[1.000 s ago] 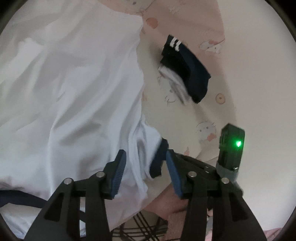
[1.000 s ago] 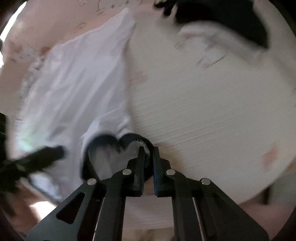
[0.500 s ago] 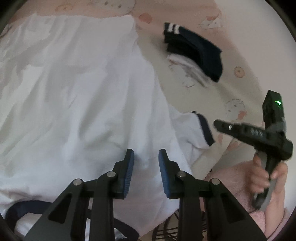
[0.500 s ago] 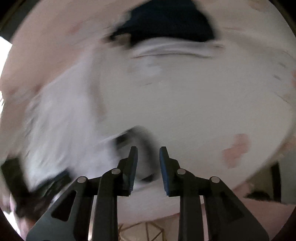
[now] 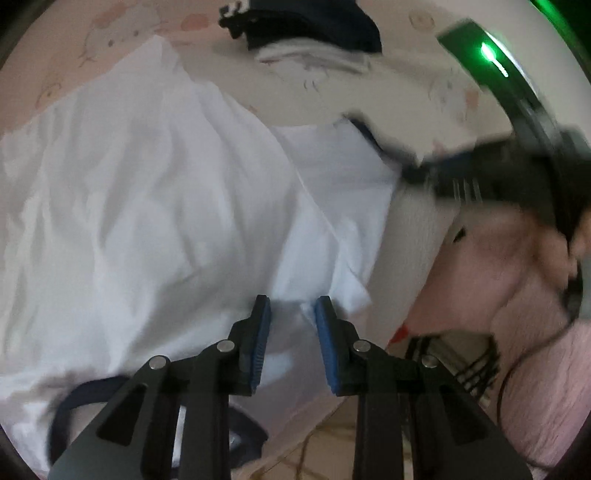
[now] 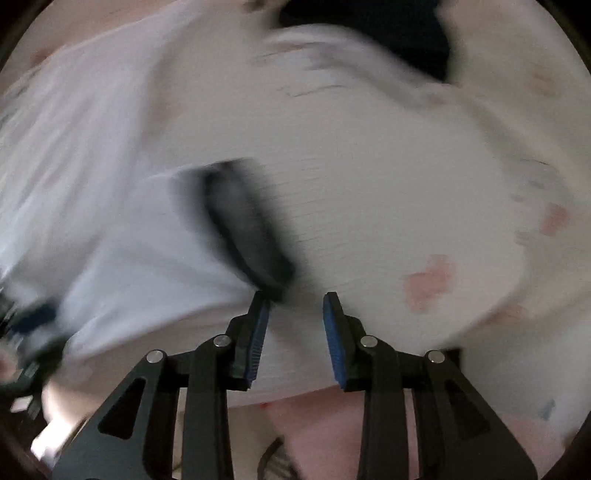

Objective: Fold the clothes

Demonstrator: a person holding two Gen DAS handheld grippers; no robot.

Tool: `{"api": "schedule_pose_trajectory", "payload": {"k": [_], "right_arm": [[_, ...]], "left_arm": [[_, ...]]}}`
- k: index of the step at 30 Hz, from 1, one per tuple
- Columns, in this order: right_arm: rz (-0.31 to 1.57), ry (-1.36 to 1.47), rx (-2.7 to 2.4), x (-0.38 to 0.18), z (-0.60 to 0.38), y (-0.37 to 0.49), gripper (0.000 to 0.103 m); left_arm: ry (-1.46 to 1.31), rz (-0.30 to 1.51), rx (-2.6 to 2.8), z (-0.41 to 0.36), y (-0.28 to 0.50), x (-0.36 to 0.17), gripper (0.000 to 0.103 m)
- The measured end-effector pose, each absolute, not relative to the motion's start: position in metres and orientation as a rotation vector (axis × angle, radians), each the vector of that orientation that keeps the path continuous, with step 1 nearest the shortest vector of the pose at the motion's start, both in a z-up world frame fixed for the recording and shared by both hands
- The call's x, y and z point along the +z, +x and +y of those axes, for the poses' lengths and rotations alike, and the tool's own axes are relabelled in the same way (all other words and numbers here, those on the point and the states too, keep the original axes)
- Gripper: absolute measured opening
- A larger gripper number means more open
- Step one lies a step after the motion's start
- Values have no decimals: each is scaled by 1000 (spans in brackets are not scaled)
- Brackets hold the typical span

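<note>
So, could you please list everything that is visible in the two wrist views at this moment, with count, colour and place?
white T-shirt: one, white with navy sleeve cuff and navy neckline, spread across the left and middle of the bed.
navy sleeve cuff: one, dark navy, at the sleeve end, just ahead of the right gripper; blurred.
folded dark garment: one pile, navy over white, at the far edge of the bed.
bedsheet: one, cream and pink with cartoon prints, under everything.
left gripper: one, black with blue pads, open, over the T-shirt near its edge.
right gripper: one, black with blue pads, open, empty, beside the cuff.
person's hand: one, holding the right gripper, blurred.
</note>
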State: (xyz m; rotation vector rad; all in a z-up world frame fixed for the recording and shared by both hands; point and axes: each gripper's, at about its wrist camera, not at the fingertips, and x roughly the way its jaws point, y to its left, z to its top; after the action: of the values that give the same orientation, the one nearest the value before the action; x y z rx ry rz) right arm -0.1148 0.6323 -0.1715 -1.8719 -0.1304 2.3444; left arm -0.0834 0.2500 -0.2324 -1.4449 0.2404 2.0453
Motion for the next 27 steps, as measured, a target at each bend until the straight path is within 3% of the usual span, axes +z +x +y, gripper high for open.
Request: {"api": "schedule_pose_trajectory", "payload": {"k": [3,6,8,12,15,20,27], "right_arm": [[101,-1866,2436,-158,646,-114,33],[272,-1901,2500,-153,650,-113,37],[232,-1997,2508,-162,639,-119,38],[-38,-1989,2403,-181,640,-126,39],[-41,-1836,2312,-171,669,-132,39],[284,-1686,2502,-133,694,-139,41],[115,-1754,2514,-146,663,-148,40]], "left_arm": [[-1371,144,2082,254,-88,-220,28],[-1364,164,2078,270,-95,-222,28],[-1389,203,2059,275,-92,-230,28],[-1398,231,2019,266,-81,-235,28],[-1416,166,1991,254,-83,-232,28],[-1389,-56,2064,234,-109,-218,28],[-1392,1,2116,248,-136,-211,28]]}}
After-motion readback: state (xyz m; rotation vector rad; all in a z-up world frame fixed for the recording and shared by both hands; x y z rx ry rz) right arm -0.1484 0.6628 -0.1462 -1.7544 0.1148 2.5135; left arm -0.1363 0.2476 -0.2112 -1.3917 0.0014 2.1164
